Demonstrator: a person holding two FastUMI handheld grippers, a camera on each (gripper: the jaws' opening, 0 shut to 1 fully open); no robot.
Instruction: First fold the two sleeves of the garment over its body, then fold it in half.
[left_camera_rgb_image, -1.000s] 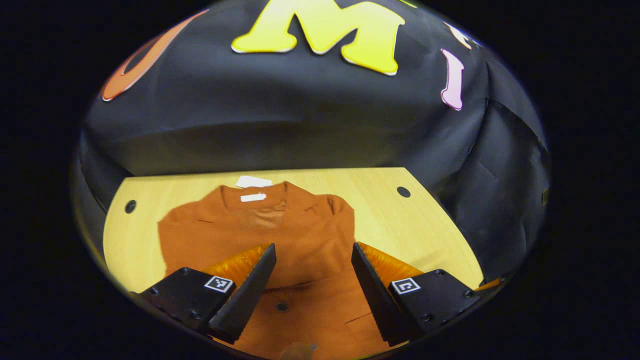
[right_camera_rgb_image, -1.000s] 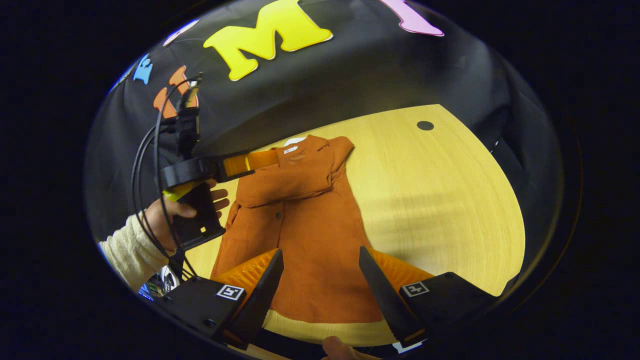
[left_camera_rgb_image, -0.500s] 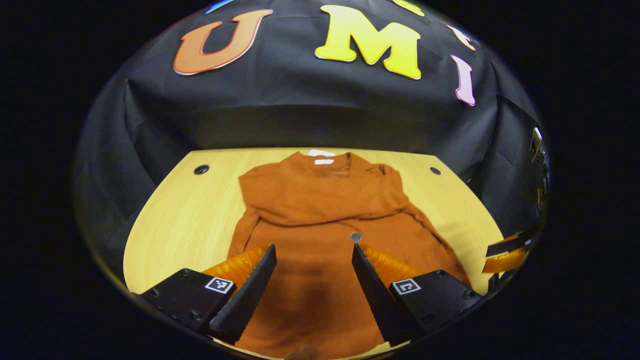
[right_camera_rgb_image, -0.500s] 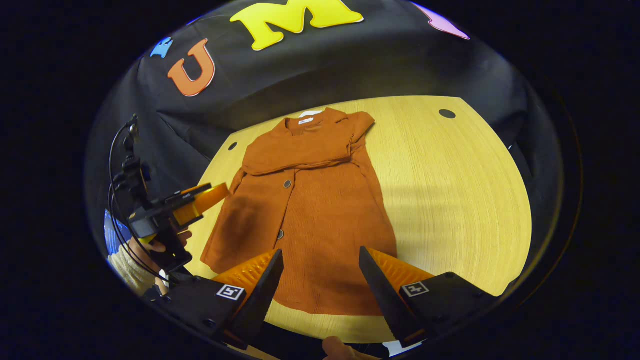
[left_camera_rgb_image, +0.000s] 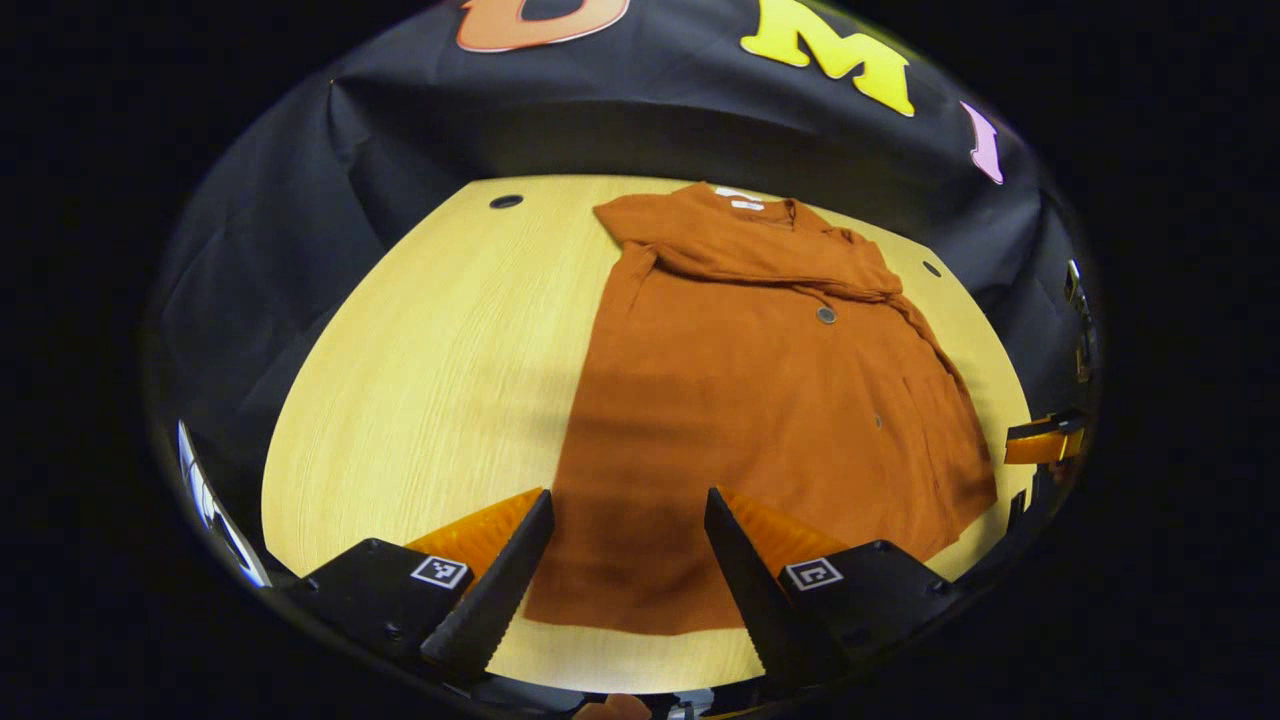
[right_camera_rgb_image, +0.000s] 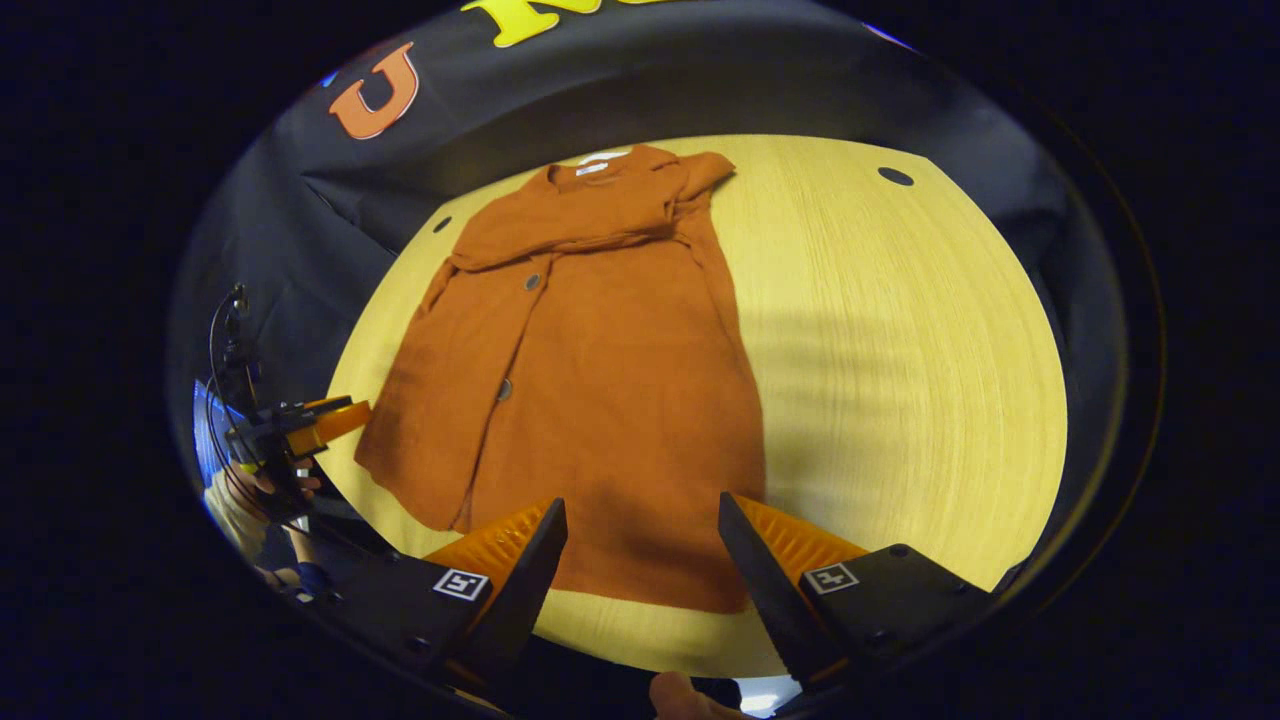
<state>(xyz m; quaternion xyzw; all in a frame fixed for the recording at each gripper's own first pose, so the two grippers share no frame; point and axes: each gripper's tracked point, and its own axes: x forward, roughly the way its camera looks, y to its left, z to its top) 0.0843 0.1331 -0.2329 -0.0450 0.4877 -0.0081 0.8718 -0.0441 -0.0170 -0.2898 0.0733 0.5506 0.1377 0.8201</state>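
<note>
**Sleeves folded, both hand-held grippers apart above the hem**

Lying flat on the pale wooden tabletop (left_camera_rgb_image: 420, 360) (right_camera_rgb_image: 900, 340): a rust-orange button-front garment (left_camera_rgb_image: 760, 400) (right_camera_rgb_image: 590, 370), collar toward the black cloth wall, hem toward the cameras. Folded across the chest, just below the collar: both sleeves (left_camera_rgb_image: 770, 262) (right_camera_rgb_image: 570, 225), forming a thick crosswise band. Small white tag (left_camera_rgb_image: 745, 203) (right_camera_rgb_image: 592, 167) at the neckline, a second white patch just beyond it at the collar edge. Round dark buttons (left_camera_rgb_image: 826, 315) (right_camera_rgb_image: 533, 282) down the front, below the sleeve band. Lower body spread wide and not yet folded in half; hem edge slightly uneven in the right gripper view, dipping lower at one corner.

Left hand-held gripper (left_camera_rgb_image: 627, 560): fingers spread wide apart, gripping nothing, hovering over the near hem with the cloth seen between them. Seen also at the far left of the right gripper view (right_camera_rgb_image: 345, 415), held in a hand (right_camera_rgb_image: 262, 490) with dark cables rising behind it, beside the garment's edge.

Right hand-held gripper (right_camera_rgb_image: 642, 565): fingers likewise wide apart, empty, above the hem and the strip of tabletop in front of it. Tip visible at the right edge of the left gripper view (left_camera_rgb_image: 1040, 442), beside the garment's lower corner.

Small dark round holes (left_camera_rgb_image: 506, 201) (right_camera_rgb_image: 895, 176) near the tabletop's far corners.
</note>
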